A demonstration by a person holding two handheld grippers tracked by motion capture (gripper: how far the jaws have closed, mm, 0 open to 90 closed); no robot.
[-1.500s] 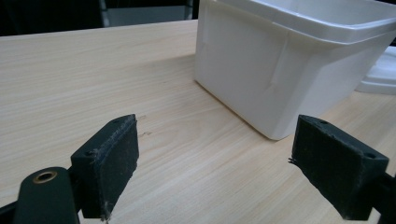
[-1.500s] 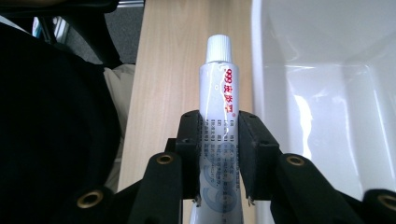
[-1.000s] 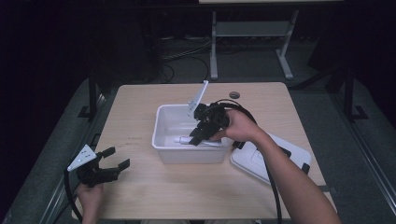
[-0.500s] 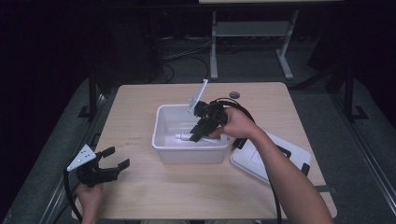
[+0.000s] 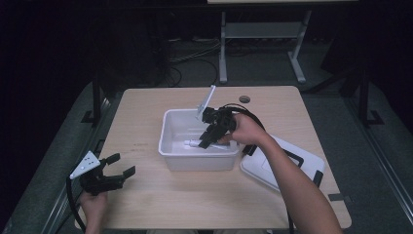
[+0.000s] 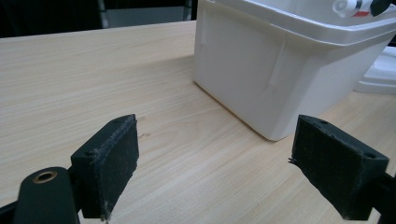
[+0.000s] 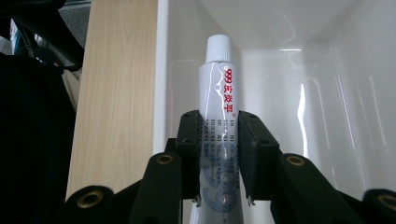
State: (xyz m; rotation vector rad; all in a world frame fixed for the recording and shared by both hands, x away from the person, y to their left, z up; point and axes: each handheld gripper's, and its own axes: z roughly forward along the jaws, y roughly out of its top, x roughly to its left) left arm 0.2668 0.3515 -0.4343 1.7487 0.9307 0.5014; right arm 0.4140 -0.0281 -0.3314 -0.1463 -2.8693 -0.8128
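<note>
High view, near edge: left gripper (image 5: pixel 117 172) is held low over bare wood at the table's (image 5: pixel 146 204) near-left corner; jaws spread wide, nothing betw. them; grey 3-cornered plate on top.
Left gripper view: pads (image 6: pixel 116 163) are seen as black, rough, blocky, frayed at edges; pale wood grain underneath.
Lid: flat white rect. lid (image 5: pixel 282 163) w/ dark handle lies at the near-right, just beside the bin, partly under the right forearm.
Bin: white plastic tub (image 5: pixel 168 146), rectangular, rounded corners, smooth glossy walls, set mid-table.
Right gripper: right gripper (image 5: pixel 208 140) is angled down into the bin; jaws are clamped on the tube.
Tube: white tube (image 7: pixel 219 121), round ribbed cap, glossy skin w/ red & dark print, is gripped at mid-body inside the bin, cap pointing away from the gripper along the tub's wall.
Far: small dark round spot (image 5: pixel 244 99) on the tabletop beyond the bin.
</note>
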